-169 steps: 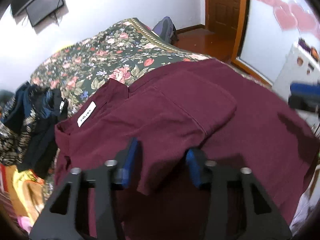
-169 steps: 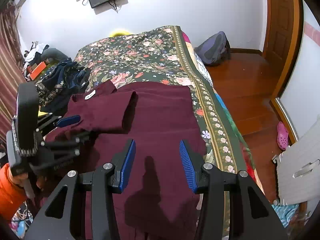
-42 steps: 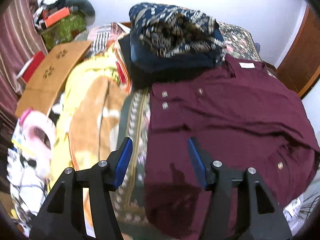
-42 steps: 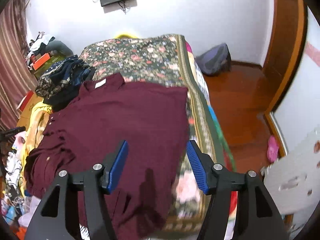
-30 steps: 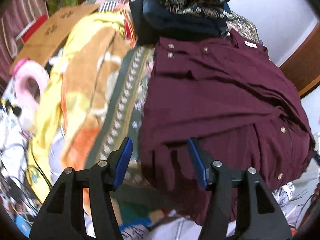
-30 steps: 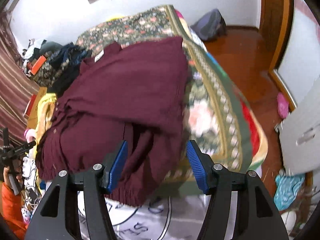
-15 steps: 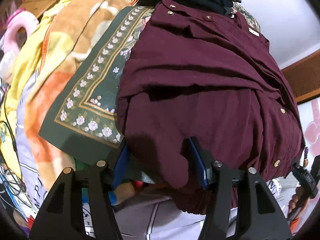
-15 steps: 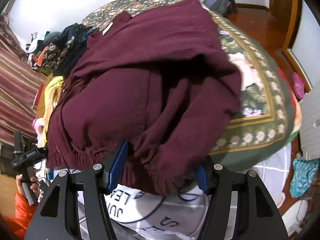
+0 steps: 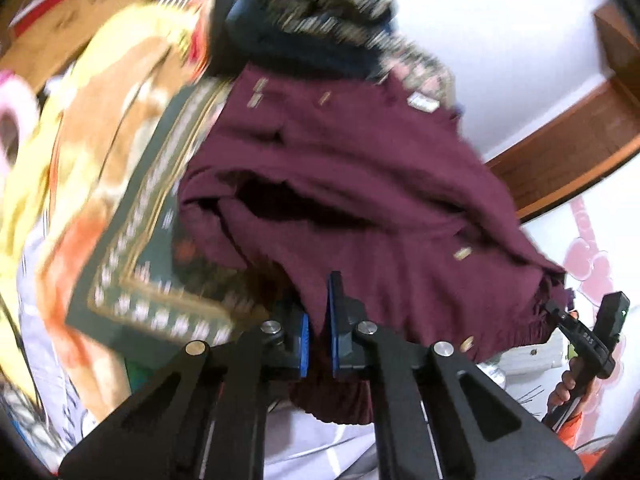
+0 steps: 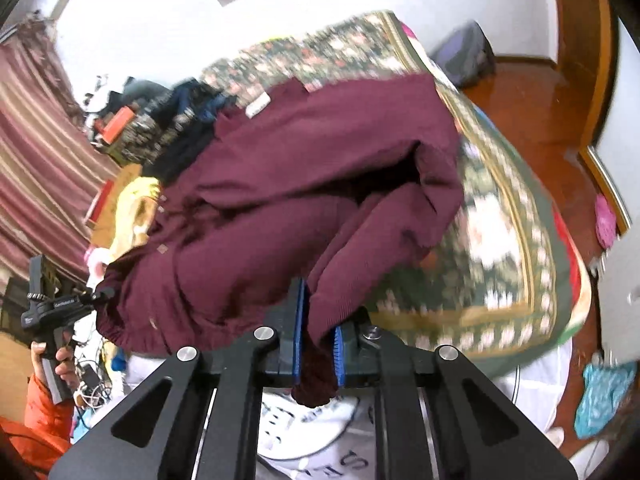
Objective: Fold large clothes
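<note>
nearest the left wrist camera, the left gripper [image 9: 318,330] has its blue pads pressed together on the gathered lower hem of the maroon shirt [image 9: 360,184], at the corner hanging off the foot of the bed, and in the right wrist view the right gripper [image 10: 316,344] is clamped the same way on the opposite hem corner, with a tail of cloth drooping below its pads; pinching both bottom corners at once looks meant to let the hem be carried as one straight edge up toward the collar for the lengthwise fold, so the cloth does not sag in the middle. beyond the grippers the shirt lies bunched on the floral bedspread [image 10: 512,208], its body humped with a dark hollow under the upper layer, the white neck label [image 10: 258,105] at the far end marking where the hem should land. past the collar sits a pile of dark patterned clothes [image 9: 308,20], touching the shirt's shoulder area, so the fold needs to stop short of it. motion blur hides finer detail
</note>
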Tool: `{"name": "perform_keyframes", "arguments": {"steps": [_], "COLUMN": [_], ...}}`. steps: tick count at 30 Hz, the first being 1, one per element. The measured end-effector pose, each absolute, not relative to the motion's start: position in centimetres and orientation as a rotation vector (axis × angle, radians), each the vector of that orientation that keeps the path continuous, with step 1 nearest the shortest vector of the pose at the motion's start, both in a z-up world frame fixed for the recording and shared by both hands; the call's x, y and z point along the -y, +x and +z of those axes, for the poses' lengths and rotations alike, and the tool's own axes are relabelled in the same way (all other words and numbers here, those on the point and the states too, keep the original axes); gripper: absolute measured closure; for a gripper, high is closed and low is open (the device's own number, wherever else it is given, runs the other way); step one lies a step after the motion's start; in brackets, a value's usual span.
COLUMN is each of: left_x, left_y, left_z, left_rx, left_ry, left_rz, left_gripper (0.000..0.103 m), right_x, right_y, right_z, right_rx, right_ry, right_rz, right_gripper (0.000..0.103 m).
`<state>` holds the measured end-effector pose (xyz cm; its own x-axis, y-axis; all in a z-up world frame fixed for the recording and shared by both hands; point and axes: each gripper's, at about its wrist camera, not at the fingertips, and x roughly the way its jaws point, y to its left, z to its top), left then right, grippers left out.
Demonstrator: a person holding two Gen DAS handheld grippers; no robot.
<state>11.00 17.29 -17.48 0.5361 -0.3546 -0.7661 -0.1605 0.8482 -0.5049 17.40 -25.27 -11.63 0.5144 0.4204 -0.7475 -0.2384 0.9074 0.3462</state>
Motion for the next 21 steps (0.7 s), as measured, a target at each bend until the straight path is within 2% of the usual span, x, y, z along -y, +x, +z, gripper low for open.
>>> {"name": "perform_keyframes", "arguments": {"steps": [5,11,16,21], "left_x": [-18.4,-20.1,-21.5,-22.3], "left_y": [14.7,20.9,26.6,31.6], "left_z": [-11.7,-8.2,-9.1,-12.7], "left_rx": [-0.849,-0.719,-0.694,-0.758], "left_ry": [-0.582,-0.578,-0.588,-0.587], "left_rz": [-0.203,-0.185,-0.129,-0.07], "left_gripper": [0.098,0.098,0.098,0.098], "right_x": [24.6,24.0,23.5,23.9], "right_y": [20.7,27.4,33.7,39.4], "right_z": [-8.1,-5.6,-6.5,-9.3], "right_rx": [-0.847,-0.733,-0.74,-0.826], "right_ry": [0.22,0.207,0.204,0.246], "right_rz": [0.479,0.46,0.411,0.372], "right_gripper": [0.093,0.094,0.094,0.094]}}
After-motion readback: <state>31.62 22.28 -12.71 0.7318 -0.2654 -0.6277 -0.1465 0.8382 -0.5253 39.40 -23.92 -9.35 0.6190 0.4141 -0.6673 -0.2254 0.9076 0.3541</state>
